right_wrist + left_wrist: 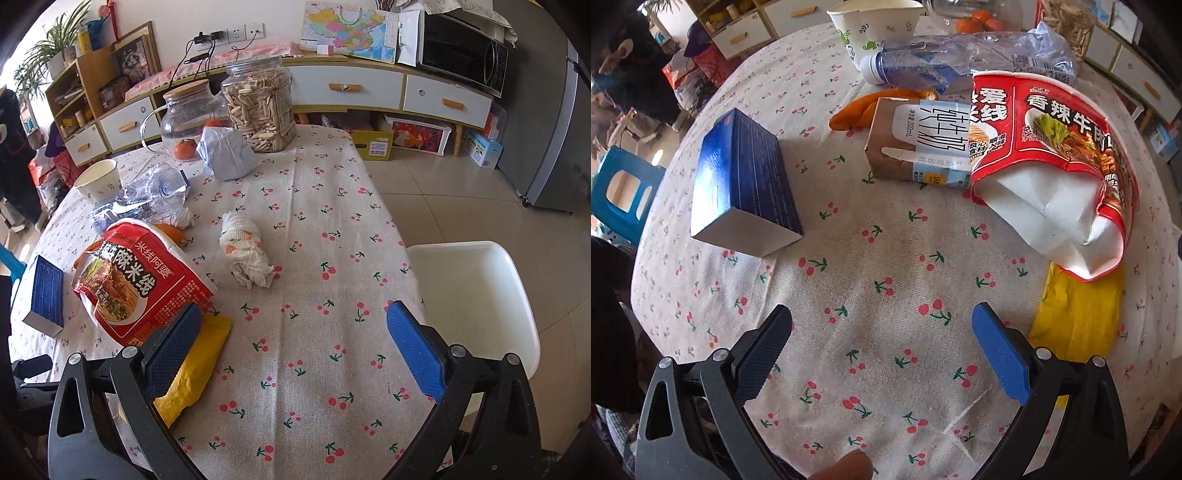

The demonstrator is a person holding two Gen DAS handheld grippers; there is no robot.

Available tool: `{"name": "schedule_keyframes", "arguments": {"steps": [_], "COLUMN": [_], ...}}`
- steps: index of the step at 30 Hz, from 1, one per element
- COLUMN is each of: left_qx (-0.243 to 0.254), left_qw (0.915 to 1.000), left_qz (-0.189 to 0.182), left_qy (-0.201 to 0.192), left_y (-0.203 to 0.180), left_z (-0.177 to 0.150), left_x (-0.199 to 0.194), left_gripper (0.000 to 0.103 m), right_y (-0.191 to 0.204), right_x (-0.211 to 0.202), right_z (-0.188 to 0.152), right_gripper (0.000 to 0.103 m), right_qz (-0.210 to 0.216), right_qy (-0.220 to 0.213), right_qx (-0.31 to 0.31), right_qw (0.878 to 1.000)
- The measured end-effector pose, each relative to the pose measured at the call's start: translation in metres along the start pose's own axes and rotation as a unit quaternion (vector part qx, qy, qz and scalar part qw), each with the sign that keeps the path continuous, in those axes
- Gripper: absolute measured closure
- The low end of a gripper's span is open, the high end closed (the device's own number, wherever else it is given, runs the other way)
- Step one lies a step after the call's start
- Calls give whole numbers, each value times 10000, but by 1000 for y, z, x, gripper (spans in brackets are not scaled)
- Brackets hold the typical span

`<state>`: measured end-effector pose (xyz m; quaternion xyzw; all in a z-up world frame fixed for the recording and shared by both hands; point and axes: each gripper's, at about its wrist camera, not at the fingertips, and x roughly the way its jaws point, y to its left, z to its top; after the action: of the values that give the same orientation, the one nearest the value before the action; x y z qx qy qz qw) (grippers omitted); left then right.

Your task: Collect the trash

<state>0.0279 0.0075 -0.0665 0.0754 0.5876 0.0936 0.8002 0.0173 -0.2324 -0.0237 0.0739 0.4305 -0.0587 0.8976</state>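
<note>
Trash, from the noodle cup (pixel 140 280) to the crumpled tissue (pixel 247 254), all lies on the tabletop (pixel 314 350); my white bin (pixel 476 295) looks empty, both jaws wide, holding nothing.

The left gripper (pixel 881 354) has its jaws wide apart and holds nothing. The right gripper (pixel 293 352) is the same, jaws wide, nothing between.

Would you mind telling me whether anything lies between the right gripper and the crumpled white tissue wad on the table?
Nothing visible does. The right gripper is open over bare tablecloth, and the crumpled tissue wad lies ahead, slightly left. The red noodle cup and yellow wrapper sit off to the left.
</note>
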Motion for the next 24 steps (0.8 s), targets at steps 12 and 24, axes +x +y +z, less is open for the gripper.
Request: {"name": "schedule_keyframes", "arguments": {"steps": [12,24], "left_qx": [1341,1373], "left_qw": [8970,8539], "left_qz": [3694,4447], "left_qy": [-2023,-2328], "left_y": [-38,-60], "left_z": [5,40], "left_x": [-38,-28], "left_gripper": [8,8], "right_y": [-35,-35], "right_x": [19,35], "right_z": [8,1], "right_gripper": [7,7], "right_qz": [105,-128], "right_qy": [512,678], "right_qx": [752,596], "right_qw": [9958,9958]}}
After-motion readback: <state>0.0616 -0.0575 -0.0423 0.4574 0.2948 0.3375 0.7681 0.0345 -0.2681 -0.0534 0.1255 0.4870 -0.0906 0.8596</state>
